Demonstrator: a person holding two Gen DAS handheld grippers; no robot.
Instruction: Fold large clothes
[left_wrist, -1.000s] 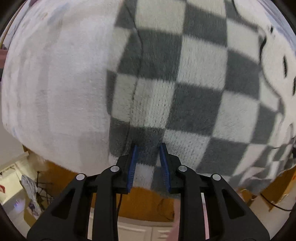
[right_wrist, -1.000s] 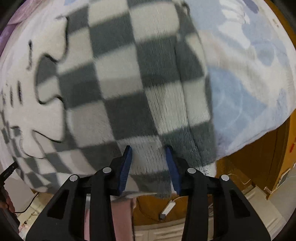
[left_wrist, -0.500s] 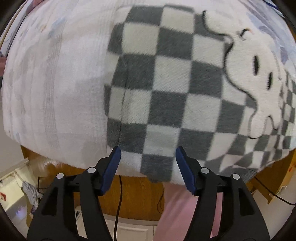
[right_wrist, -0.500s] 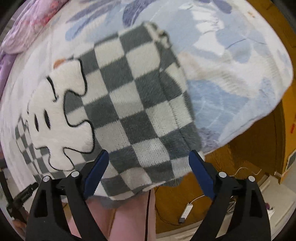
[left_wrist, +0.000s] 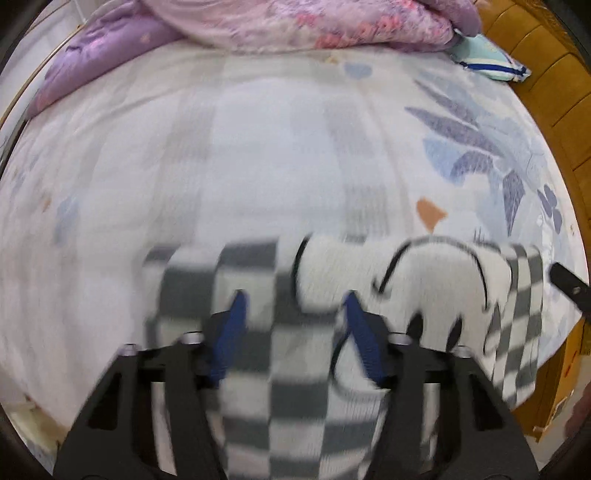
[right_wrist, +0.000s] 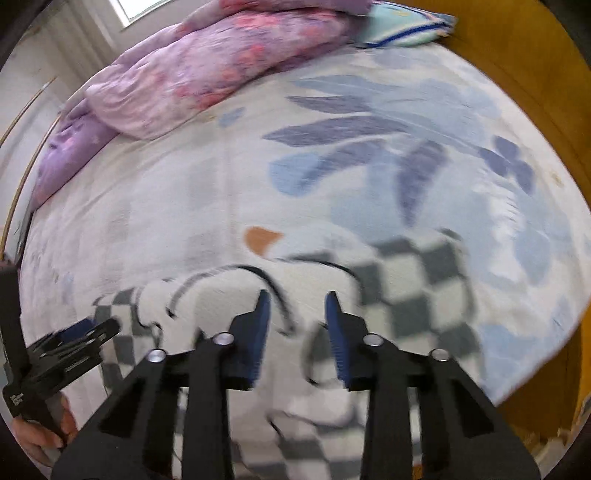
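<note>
Checkered garment (left_wrist: 258, 369) is lying folded at the bed's (left_wrist: 258, 147) near edge. Left gripper (left_wrist: 293, 306) and right gripper (right_wrist: 297, 306) are hovering above it, jaws parted, gripping nothing.

My left gripper (left_wrist: 295, 299): matt black plastic arms, blue pads (left_wrist: 236, 317) that look rubbery, small shiny metal screws (left_wrist: 190, 338). My right gripper (right_wrist: 295, 299): same matt black plastic, blue pads (right_wrist: 334, 325), silver screw heads (right_wrist: 223, 338). Checkered garment (left_wrist: 258, 387): fluffy fleece cloth, grey and white, with a plush white patch (left_wrist: 424, 273) outlined in black. Bed sheet (left_wrist: 258, 147): soft matt cloth, printed leaves, slightly napped. Quilt (right_wrist: 207, 70) at the far side: pink and purple thin cloth, crumpled. Bed frame (right_wrist: 517, 55) on the right: smooth wood, orange-brown, slight sheen.
</note>
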